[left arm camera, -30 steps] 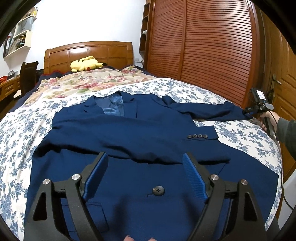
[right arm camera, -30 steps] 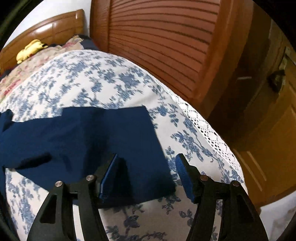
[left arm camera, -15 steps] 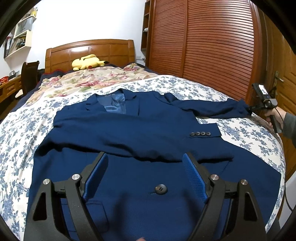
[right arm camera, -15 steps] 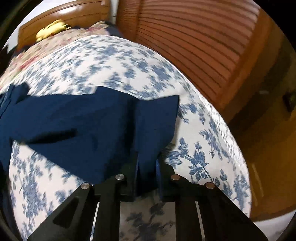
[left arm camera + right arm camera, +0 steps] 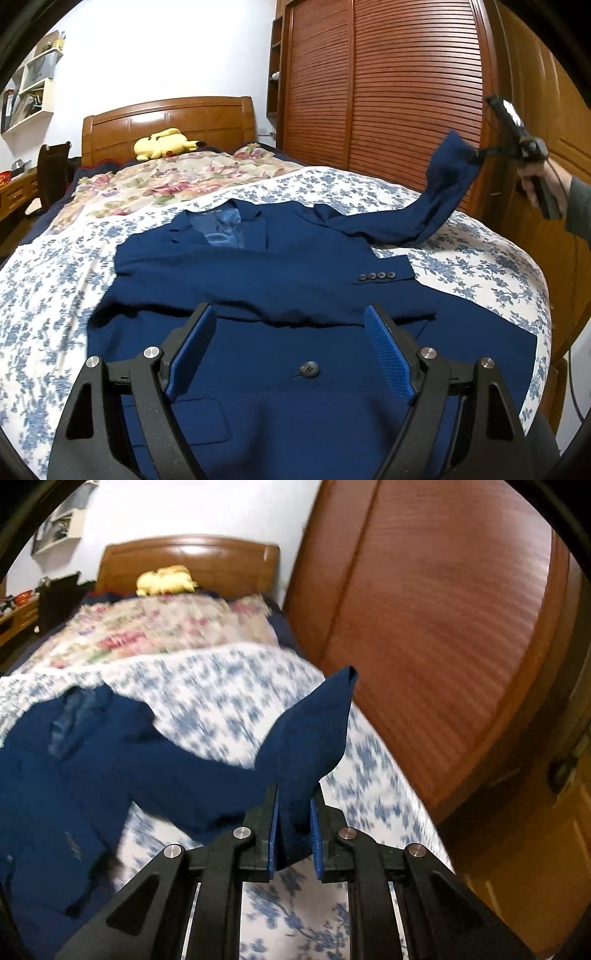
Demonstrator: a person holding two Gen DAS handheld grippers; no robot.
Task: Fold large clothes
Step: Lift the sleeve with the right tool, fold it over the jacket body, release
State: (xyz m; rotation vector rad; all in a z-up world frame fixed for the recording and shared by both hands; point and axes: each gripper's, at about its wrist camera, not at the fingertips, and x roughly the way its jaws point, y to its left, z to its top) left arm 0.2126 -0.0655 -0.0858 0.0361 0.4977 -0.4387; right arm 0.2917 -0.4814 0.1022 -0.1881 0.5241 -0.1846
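A navy blue suit jacket lies face up on the flower-print bedspread, with one sleeve folded across its chest, cuff buttons showing. My left gripper hovers open above the jacket's lower front, nothing between its blue pads. The other sleeve rises off the bed at the right. My right gripper is shut on that sleeve's cuff and holds it in the air; in the left wrist view it appears at the far right, held by a hand.
A yellow plush toy rests by the wooden headboard. A slatted wooden wardrobe runs close along the bed's right side, with a door beyond it. Shelves and a desk stand at the far left.
My right gripper closed on the sleeve cuff and lifted it up off the bedspread. The left gripper rose slightly and stayed open.
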